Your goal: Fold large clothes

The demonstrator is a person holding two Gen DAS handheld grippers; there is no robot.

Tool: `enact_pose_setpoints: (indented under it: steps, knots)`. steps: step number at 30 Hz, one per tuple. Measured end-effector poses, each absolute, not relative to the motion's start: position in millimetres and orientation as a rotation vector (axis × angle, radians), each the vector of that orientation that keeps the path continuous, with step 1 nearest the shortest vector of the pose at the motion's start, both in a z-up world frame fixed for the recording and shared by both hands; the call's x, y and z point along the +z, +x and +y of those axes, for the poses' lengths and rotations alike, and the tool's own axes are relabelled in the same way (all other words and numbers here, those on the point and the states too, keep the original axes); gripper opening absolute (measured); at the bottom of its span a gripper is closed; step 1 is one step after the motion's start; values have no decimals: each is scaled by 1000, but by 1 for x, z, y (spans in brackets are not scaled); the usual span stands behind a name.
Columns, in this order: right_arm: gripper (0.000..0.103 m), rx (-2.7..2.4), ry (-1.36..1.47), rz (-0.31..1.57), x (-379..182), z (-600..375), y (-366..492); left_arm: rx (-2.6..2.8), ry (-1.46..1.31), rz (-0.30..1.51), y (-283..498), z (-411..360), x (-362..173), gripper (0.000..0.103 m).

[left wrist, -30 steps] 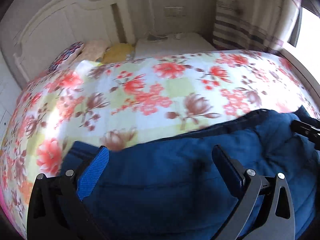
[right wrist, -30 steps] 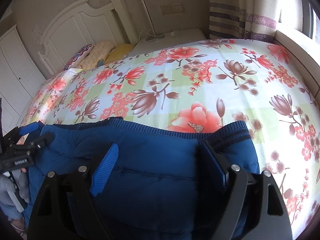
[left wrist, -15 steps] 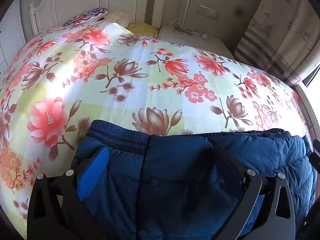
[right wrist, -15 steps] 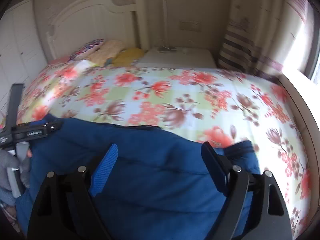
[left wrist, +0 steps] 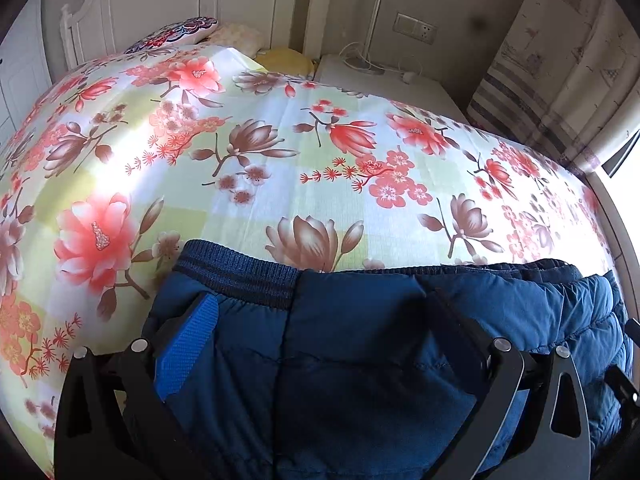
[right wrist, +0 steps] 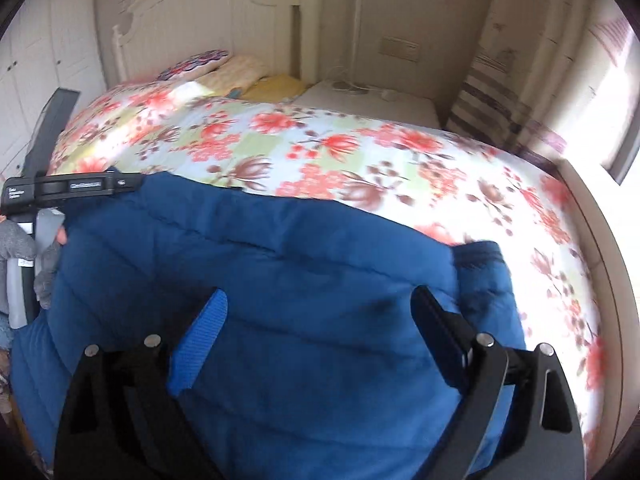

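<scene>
My left wrist view sits low and close over the blue padded garment [left wrist: 360, 360], facing up the floral bedspread [left wrist: 280, 160] toward the headboard [left wrist: 80, 28] and the curtain [left wrist: 560, 60]. My right wrist view looks the same way from slightly higher and further back (it is motion-blurred). Both share the garment, bedspread, pillows [right wrist: 200, 64] and bedside unit [right wrist: 368, 104]. The left gripper's body [right wrist: 72, 188] shows at the right view's left edge.

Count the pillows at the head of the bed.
3, side by side against the headboard: a patterned pillow farthest left, a cream pillow in the middle, a yellow pillow beside the nightstand. The floral bedspread may hide more.
</scene>
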State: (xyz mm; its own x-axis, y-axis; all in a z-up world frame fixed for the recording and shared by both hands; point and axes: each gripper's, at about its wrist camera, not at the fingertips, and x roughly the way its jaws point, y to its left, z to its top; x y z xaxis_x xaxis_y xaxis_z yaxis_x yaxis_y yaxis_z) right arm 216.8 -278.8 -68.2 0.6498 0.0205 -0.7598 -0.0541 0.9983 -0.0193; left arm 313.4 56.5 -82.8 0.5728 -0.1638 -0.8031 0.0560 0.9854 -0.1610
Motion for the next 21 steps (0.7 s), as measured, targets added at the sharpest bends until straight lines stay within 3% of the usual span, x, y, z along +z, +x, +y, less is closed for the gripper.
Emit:
enact_pose_setpoints:
  steps: [4, 9, 15, 18, 21]
  knots:
    - [92, 60, 124, 900, -90, -317, 212, -129, -120, 950, 313, 56, -83, 99]
    - [92, 7, 14, 877, -82, -299, 207, -83, -72, 863, 295, 53, -64, 99]
    - [92, 135, -166, 752, -37, -242, 154, -249, 72, 674, 194, 6, -11, 99]
    - [94, 158, -298, 800, -60, -210, 150, -232, 201, 693, 164, -21, -35, 99]
    - [100, 154, -242, 834, -83, -210, 158, -229, 188, 779, 170, -21, -75, 99]
